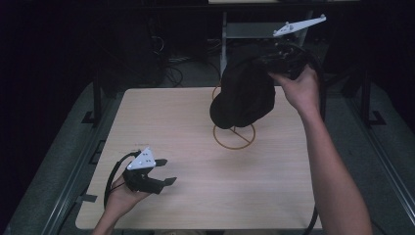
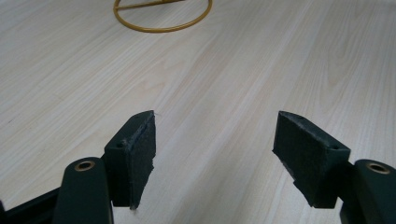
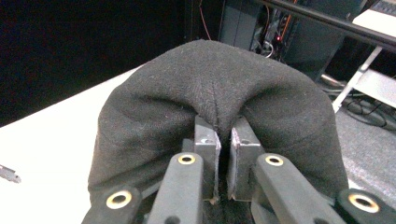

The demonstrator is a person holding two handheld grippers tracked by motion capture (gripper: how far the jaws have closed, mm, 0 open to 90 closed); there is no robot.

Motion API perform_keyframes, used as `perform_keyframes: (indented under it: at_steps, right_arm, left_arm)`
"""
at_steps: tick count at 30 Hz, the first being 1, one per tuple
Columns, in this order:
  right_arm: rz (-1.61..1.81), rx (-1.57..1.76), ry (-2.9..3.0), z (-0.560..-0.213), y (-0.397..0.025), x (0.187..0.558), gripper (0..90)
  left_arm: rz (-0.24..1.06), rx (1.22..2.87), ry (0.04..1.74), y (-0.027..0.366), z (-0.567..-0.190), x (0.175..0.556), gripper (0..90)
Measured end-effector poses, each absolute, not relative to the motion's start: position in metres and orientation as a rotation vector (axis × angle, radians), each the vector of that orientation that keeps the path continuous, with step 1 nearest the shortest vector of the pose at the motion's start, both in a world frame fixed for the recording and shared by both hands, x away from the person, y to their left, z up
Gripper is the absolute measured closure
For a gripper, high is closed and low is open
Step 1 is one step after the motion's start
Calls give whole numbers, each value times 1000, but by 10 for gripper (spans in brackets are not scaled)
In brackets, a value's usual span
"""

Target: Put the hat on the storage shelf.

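Black felt hat (image 1: 242, 93) hangs in the air from the right gripper (image 1: 286, 61), whose jaws pinch a fold of its crown — directly above the yellow wire stand (image 1: 234, 135) on the wooden table (image 1: 186, 205). Well apart, the left gripper (image 1: 159, 171) rests low with jaws spread, holding nothing — nothing blocks the drop.
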State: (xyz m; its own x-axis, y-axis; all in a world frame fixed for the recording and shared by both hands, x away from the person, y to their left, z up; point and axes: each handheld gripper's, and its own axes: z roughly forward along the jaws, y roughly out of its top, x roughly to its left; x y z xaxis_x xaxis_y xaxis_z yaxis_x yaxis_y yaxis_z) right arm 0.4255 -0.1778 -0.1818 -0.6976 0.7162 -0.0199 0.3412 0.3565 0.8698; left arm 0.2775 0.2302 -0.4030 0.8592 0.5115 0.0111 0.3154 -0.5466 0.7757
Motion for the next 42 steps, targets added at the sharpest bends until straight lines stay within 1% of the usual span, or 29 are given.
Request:
perform_keyframes:
  at_steps: [10,14,21,29,30,34,37,39,42]
  right_arm:
    - [1258,965,2252,-192,-166,451,829]
    - [1252,977,2232,-197,-157,460,821]
    - [1304,1013,2234,-209,-145,472,799]
    - [1315,1028,2251,-228,-127,488,710]
    - [1315,1028,2251,-228,-127,488,710]
    - [1263,1038,2312,-238,-118,492,603]
    - [1196,1026,2356,-245,-113,492,564]
    - [1202,1011,2351,-247,-113,491,557]
    - [1225,1023,2356,-246,-115,490,501]
  left_arm:
    - [292,2212,580,226,-405,278,280]
    - [274,2180,601,229,-406,278,277]
    - [273,2183,582,224,-406,277,278]
    - [270,2179,579,225,-406,278,276]
    - [270,2179,579,225,-406,278,277]
    - [270,2176,579,225,-405,277,273]
    - [275,2179,574,225,-406,276,268]
    - [275,2179,576,225,-406,276,267]
    - [279,2176,580,225,-407,276,262]
